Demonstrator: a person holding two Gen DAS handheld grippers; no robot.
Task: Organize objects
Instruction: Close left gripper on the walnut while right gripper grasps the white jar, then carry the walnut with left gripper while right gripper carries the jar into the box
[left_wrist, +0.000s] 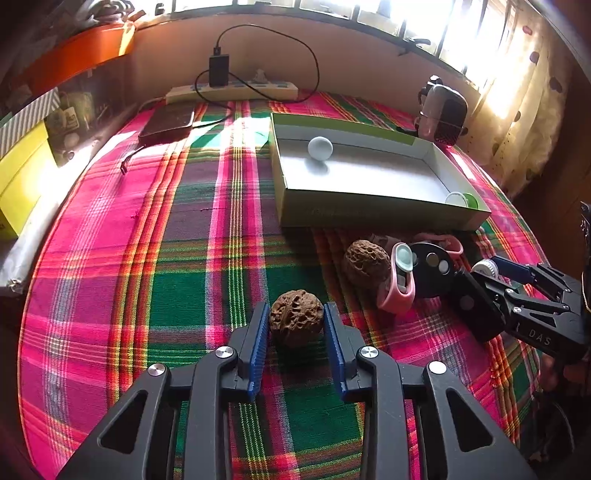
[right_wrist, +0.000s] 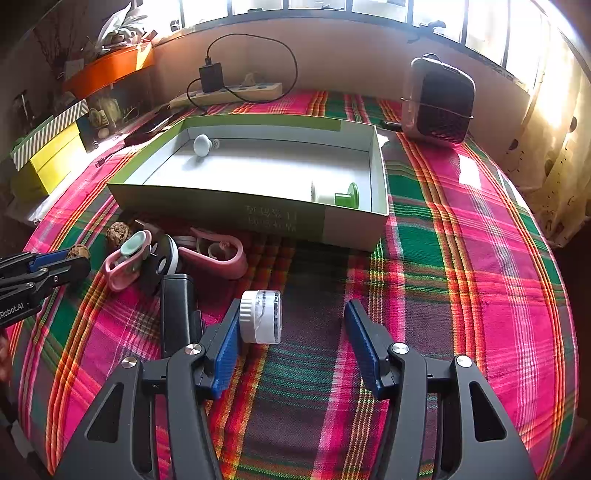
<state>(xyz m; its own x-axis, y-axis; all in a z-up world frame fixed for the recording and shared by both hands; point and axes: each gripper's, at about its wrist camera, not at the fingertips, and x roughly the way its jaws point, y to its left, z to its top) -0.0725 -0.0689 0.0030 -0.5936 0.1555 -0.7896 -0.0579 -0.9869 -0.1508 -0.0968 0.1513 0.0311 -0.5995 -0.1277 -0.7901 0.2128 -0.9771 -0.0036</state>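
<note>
A brown walnut (left_wrist: 296, 323) sits on the plaid cloth between the blue pads of my left gripper (left_wrist: 296, 308), and both pads touch its sides. My right gripper (right_wrist: 293, 306) is open. A small white jar (right_wrist: 260, 316) lies on its side against the gripper's left finger, with a wide gap to the right one. Between the grippers lies a cluster: a second walnut (left_wrist: 366, 263), a pink clip (left_wrist: 399, 280), a black disc (left_wrist: 432, 266) and a black bar (right_wrist: 177, 314). Behind it stands an open cardboard box (right_wrist: 221, 206) holding a pale knob (right_wrist: 202, 144) and a white-and-green spool (right_wrist: 336, 194).
A power strip (left_wrist: 232, 90) with a charger and cable lies along the far wall, and a dark flat device (left_wrist: 168, 123) lies near it. A mesh-fronted appliance (right_wrist: 439, 99) stands at the back right. Yellow boxes (left_wrist: 18, 177) line the left edge and a curtain hangs on the right.
</note>
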